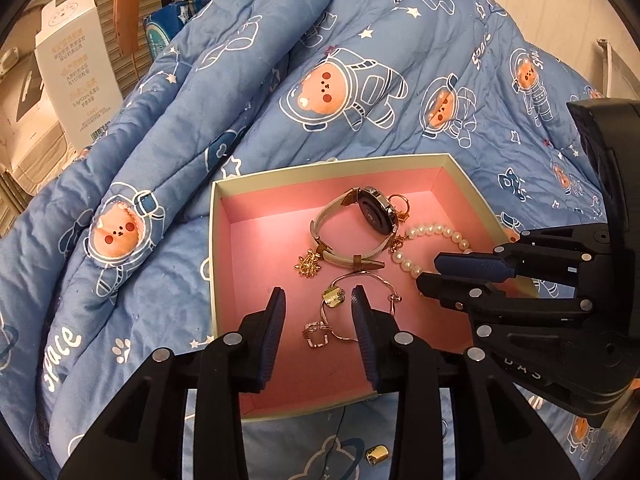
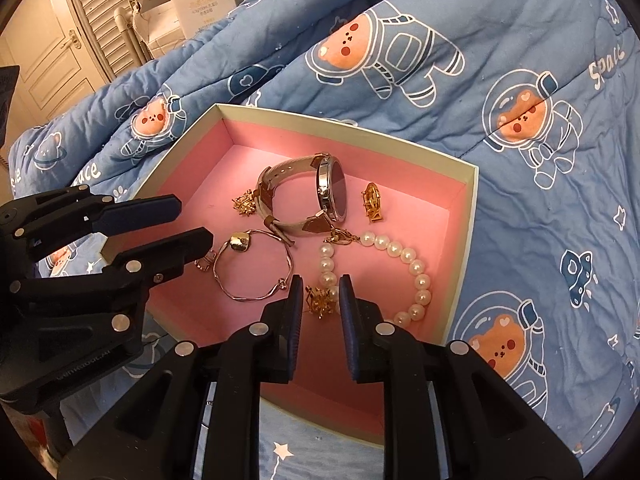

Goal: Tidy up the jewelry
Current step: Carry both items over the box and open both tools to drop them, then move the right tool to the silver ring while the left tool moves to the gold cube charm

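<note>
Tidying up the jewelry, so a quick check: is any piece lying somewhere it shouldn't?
Yes. One small gold earring lies on the blue quilt just outside the pink-lined box, while the other pieces sit inside.

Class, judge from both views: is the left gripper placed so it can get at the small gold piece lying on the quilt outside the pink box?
Probably yes. The gold piece lies uncovered on the quilt, just outside the box's near wall. The left gripper, open over the box, would only need to draw back.

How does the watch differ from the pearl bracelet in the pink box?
The watch has a pale strap and a round metal case; the pearl bracelet is white beads. The watch stands on edge, the bracelet lies flat. Both rest inside the box, touching near the bracelet's gold clasp.
</note>
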`<state>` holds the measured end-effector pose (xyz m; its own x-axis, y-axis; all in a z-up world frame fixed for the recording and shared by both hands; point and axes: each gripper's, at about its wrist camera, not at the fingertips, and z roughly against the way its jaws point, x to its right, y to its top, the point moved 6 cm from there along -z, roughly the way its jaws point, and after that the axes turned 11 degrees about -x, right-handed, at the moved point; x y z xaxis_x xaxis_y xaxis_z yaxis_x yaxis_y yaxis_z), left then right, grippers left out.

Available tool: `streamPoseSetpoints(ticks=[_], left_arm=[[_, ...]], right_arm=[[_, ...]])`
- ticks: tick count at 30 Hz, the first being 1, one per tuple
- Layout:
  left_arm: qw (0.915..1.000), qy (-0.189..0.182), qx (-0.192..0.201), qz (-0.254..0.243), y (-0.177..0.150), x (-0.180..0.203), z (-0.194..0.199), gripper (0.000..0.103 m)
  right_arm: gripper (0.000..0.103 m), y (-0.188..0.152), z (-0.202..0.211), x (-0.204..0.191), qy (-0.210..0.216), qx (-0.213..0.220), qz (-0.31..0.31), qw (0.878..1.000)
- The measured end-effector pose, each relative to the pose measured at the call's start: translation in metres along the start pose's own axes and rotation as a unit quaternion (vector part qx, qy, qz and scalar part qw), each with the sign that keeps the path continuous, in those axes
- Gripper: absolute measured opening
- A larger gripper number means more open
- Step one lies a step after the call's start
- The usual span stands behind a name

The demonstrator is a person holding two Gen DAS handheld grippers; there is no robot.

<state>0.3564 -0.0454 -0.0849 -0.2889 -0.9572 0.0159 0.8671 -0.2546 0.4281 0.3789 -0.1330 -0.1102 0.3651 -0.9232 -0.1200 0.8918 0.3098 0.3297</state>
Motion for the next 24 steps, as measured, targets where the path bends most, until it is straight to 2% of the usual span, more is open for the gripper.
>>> streamPoseSetpoints(ticks=[3, 5, 10, 16, 19, 24], left_arm=[[0.9999, 0.001, 0.013, -0.002, -0.002, -0.001, 0.008, 0.050], [0.9996, 0.013, 0.024, -0.009, -0.003, -0.002, 0.013, 0.057], [0.9983, 0.032, 0.047, -0.008, -0.013, -0.011, 0.028, 0.076], [0.9962, 0.048, 0.071, 0.013, -0.035, -0.027, 0.044, 0.091], [0.9957, 0.052, 0.074, 0.022, -0.048, -0.033, 0.049, 0.094], [0.9959, 0.050, 0.070, 0.029, -0.071, -0.034, 0.050, 0.096]], right_arm=[[0.024, 0.000, 0.003, -0.002, -0.002, 0.004, 0.004, 1.000], [0.045, -0.001, 0.007, -0.002, -0.004, 0.011, 0.004, 1.000], [0.051, -0.003, 0.018, -0.004, -0.013, 0.030, 0.013, 0.999], [0.057, -0.010, 0.036, -0.005, -0.026, 0.061, 0.013, 0.998], [0.064, -0.017, 0.049, -0.007, -0.025, 0.081, 0.008, 0.996], [0.065, -0.036, 0.063, -0.016, -0.021, 0.096, 0.014, 0.995]])
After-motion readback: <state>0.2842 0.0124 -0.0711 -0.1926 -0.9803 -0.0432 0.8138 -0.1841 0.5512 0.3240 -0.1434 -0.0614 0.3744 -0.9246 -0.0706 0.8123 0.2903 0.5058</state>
